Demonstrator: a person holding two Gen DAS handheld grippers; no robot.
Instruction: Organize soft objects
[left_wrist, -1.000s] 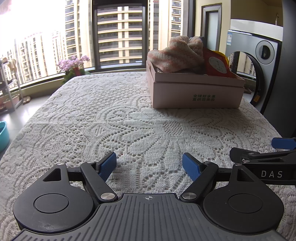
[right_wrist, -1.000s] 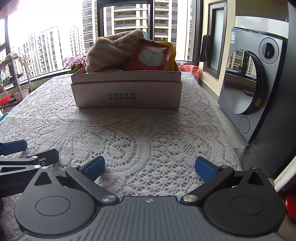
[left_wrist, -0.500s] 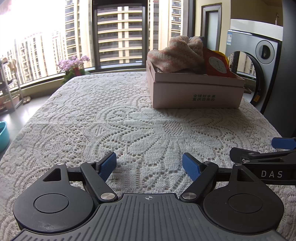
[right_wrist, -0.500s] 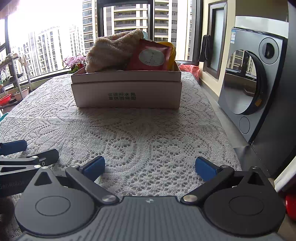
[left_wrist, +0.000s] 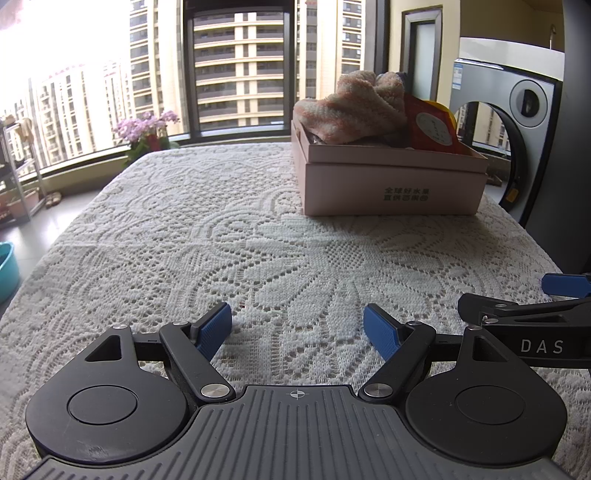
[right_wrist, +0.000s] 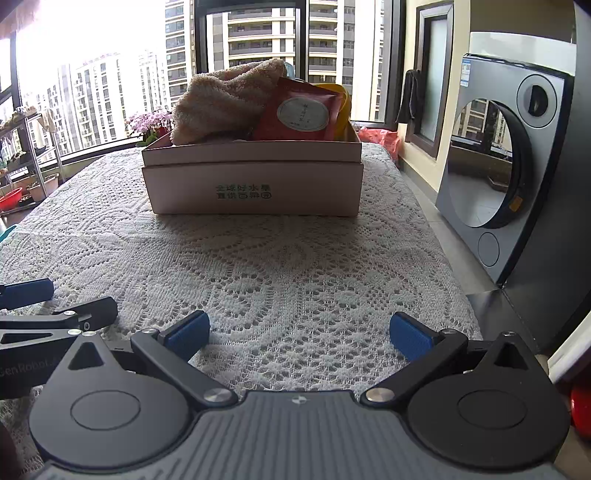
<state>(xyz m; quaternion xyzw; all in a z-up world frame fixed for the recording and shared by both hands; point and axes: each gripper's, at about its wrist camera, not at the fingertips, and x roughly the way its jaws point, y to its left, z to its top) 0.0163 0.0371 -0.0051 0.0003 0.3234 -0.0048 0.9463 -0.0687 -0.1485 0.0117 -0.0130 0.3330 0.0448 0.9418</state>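
Note:
A pale pink box (left_wrist: 391, 184) (right_wrist: 255, 184) stands at the far end of the lace-covered table (left_wrist: 207, 243) (right_wrist: 280, 266). A fluffy pinkish towel (left_wrist: 354, 110) (right_wrist: 225, 103), a red pouch (left_wrist: 430, 131) (right_wrist: 299, 114) and something yellow (right_wrist: 341, 107) stick out of it. My left gripper (left_wrist: 297, 325) hovers open over the near table, nothing between its blue pads. My right gripper (right_wrist: 299, 330) is open too, beside it and just as far from the box. Each gripper shows at the edge of the other's view.
A washing machine with a round door (right_wrist: 495, 166) (left_wrist: 517, 122) stands right of the table. Windows and pink potted flowers (left_wrist: 146, 127) (right_wrist: 149, 123) lie beyond the far edge. A teal basin (left_wrist: 7, 266) sits on the floor at left; shelves stand further back.

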